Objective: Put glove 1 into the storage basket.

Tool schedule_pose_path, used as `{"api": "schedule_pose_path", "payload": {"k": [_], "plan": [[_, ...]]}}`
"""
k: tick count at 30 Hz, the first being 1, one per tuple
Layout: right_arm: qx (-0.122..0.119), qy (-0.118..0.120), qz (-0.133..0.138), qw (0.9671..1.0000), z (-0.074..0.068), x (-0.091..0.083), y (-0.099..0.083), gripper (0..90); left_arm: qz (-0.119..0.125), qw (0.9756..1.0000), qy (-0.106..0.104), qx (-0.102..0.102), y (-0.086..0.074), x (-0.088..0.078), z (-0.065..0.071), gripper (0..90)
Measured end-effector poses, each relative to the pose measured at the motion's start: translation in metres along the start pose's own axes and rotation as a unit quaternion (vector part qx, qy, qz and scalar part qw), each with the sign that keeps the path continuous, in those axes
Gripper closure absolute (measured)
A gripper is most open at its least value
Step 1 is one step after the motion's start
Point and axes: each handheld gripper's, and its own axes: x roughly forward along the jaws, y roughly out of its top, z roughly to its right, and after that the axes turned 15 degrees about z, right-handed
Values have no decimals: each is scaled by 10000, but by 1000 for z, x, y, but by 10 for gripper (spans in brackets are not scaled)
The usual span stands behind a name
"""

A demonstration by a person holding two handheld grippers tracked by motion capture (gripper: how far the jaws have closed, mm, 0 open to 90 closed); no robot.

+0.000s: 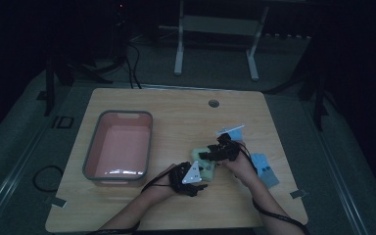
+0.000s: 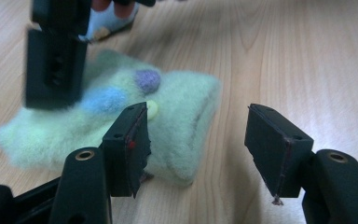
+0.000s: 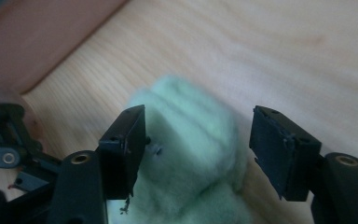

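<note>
Sock (image 1: 206, 166), pale green and fuzzy, lies flat on the bench (image 1: 176, 215) between my two hands, right of the bin (image 1: 90, 159). In the left tool view the sock (image 2: 182, 121) carries blue, purple and yellow dots, and its folded edge faces me.

My left tool (image 1: 192, 180) sits at the sock's near side. Its jaws stand apart: one overlaps the sock's edge, the other hangs over bare wood, so nothing is pinched. I see the left tool (image 2: 205, 144) released.

My right tool (image 1: 214, 152) comes at the sock from the far right. In its own view the sock (image 3: 191, 154) bulges up between the jaws, closer to one jaw than the other, with a clear gap on the other side. The right tool (image 3: 198, 149) is also released, though whether the nearer jaw touches the fuzz I cannot tell.

Farther off, blue socks (image 1: 265, 169) lie beside my right hand (image 1: 242, 166), and another blue piece (image 1: 227, 131) lies just beyond the right tool.
</note>
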Motion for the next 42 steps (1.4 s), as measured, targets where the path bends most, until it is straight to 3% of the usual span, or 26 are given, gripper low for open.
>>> {"api": "schedule_pose_path", "payload": {"k": [3, 6, 10, 13, 15, 16, 18, 21, 22, 25, 32, 36, 40, 42], "plan": [[157, -18, -202, 9997, 5, 6, -7, 359, -25, 10000, 27, 31, 0, 2, 0, 420], [327, 165, -219, 9991, 9, 8, -13, 404, -96, 9998, 83, 171, -1, 5, 2, 430], [281, 265, -229, 9990, 7, 8, -15, 495, -265, 9976, 248, 585, -2, 10, 8, 459], [263, 320, -285, 9987, 6, 8, -16, 543, -330, 9947, 426, 880, -1, 12, 12, 545], [266, 323, -300, 9987, 6, 8, -15, 562, -365, 9937, 469, 951, -1, 13, 13, 608], [277, 344, -319, 9985, 6, 8, -15, 585, -388, 9946, 495, 829, 0, 11, 10, 608], [284, 320, -297, 9986, 3, 7, -14, 645, -283, 9976, 453, 441, 2, 9, 4, 724], [428, 308, -214, 9984, 3, 4, -12, 680, -255, 9989, 391, 39, 4, 7, -2, 754], [450, 311, -181, 9983, 3, 3, -11, 685, -264, 9990, 373, -8, 6, 7, -3, 758], [406, 327, -193, 9985, -2, 1, -6, 693, -322, 9988, 357, -109, 12, 5, -5, 763], [408, 374, -66, 9984, -8, -7, 9, 700, -351, 9986, 394, -92, 30, -8, -13, 768], [280, 342, 33, 9990, -15, -12, 19, 700, -464, 9982, 350, -119, 41, -15, -19, 768], [243, 368, 51, 9990, -20, -13, 25, 701, -477, 9983, 309, -85, 45, -19, -20, 767], [264, 449, 115, 9986, -24, -16, 31, 702, -472, 9984, 314, -18, 53, -30, -23, 767]]}}
